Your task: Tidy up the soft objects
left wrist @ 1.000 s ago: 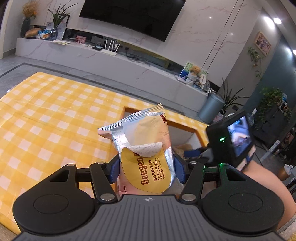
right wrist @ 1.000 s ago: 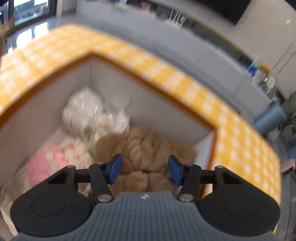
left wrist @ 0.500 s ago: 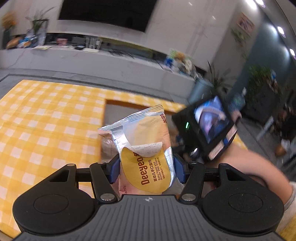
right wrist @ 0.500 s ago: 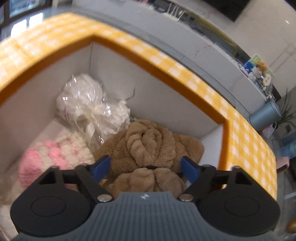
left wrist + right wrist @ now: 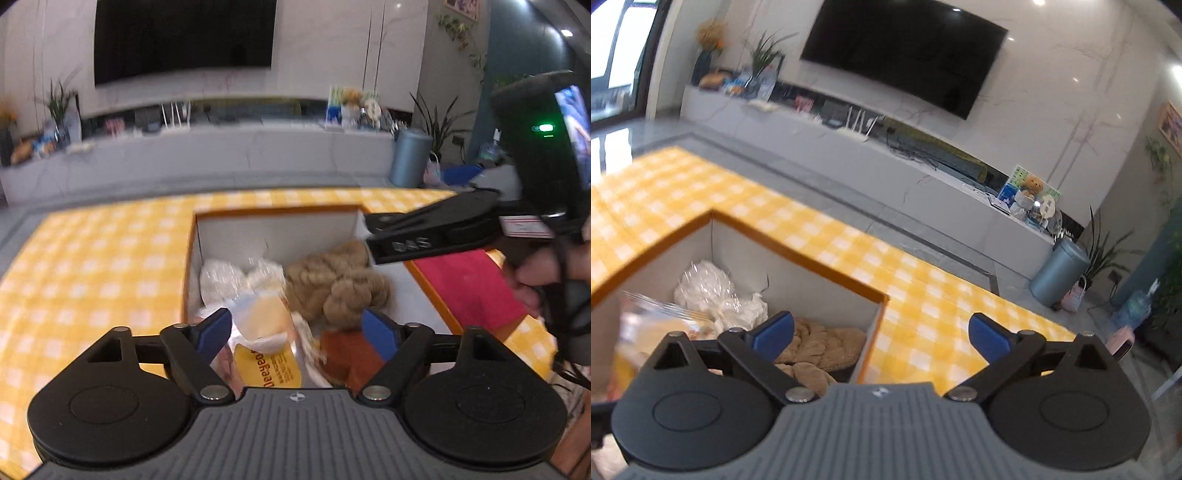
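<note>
Left tool (image 5: 297, 332) just opened, wipes pack (image 5: 264, 347) released, dropping into box (image 5: 277, 229) beside brown plush (image 5: 340, 280); right tool (image 5: 881, 338) just opened too, empty, clear of box.

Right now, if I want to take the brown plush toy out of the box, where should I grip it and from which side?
Probably from above: the box walls close the sides. Grip the brown plush toy across its rounded lump nearest the camera, which bulges up beside the wipes pack and looks soft enough to pinch. The left gripper, whose fingers have just been opening, hangs nearest.
</note>
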A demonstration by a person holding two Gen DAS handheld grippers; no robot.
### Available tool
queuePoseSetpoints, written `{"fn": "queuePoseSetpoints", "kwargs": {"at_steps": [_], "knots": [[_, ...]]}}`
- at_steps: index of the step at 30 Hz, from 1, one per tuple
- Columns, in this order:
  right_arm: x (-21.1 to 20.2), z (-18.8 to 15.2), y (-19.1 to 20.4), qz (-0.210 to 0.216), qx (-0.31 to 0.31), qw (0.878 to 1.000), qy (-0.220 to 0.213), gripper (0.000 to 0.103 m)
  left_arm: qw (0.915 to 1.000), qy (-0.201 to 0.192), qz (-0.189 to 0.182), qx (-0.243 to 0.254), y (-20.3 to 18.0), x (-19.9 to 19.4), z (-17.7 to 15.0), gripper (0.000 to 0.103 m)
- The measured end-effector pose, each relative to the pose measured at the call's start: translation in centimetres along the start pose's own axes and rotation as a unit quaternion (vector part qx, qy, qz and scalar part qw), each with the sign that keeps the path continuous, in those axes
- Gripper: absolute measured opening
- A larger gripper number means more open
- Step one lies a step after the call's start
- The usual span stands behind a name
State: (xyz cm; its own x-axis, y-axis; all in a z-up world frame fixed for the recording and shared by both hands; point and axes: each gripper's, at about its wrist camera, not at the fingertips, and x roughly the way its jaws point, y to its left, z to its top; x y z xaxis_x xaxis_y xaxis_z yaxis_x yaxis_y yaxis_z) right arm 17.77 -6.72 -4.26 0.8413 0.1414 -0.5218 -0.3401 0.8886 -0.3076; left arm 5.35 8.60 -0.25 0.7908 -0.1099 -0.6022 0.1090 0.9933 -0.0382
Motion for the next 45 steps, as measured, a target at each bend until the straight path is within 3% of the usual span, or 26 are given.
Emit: {"fn": "queuePoseSetpoints", "kwargs": {"at_steps": [7,12,19,25,30,37,41,45], "knots": [[-4.6,-2.6,-2.8,-0.022,0.068,0.997,-0.027,0.100,0.9958,-0.053,0.051,0.055,-3.4,-1.4,1.1,0.097],[-6.3,-5.1,-5.9,-0.053,0.144,0.987,-0.037,0.100,0.9949,-0.081,0.049,0.033,-4.5,-2.3,2.1,0.097],[-6.4,-7.3,-6.3,-0.053,0.129,0.990,-0.026,0.100,0.9921,-0.121,0.033,0.008,-6.4,-2.1,2.4,0.097],[-6.7,-7.7,-5.5,-0.043,0.100,0.993,-0.045,0.100,0.9926,-0.120,0.014,0.002,-7.5,-1.4,2.3,0.097],[-7.0,-8.1,-5.4,-0.028,0.111,0.991,-0.062,0.100,0.9900,-0.140,0.015,0.003,-8.1,-1.1,1.9,0.097],[-6.8,-8.4,-5.5,-0.003,0.127,0.990,-0.066,0.100,0.9881,-0.145,0.049,-0.009,-8.3,-0.4,1.6,0.096],[-6.6,-8.6,-5.6,0.008,0.130,0.989,-0.066,0.100,0.9854,-0.154,0.072,0.008,-8.8,-0.2,1.4,0.095],[-6.7,-8.7,-5.6,0.015,0.133,0.988,-0.070,0.100,0.9853,-0.155,0.072,0.013,-9.1,-0.2,1.4,0.095]]}}
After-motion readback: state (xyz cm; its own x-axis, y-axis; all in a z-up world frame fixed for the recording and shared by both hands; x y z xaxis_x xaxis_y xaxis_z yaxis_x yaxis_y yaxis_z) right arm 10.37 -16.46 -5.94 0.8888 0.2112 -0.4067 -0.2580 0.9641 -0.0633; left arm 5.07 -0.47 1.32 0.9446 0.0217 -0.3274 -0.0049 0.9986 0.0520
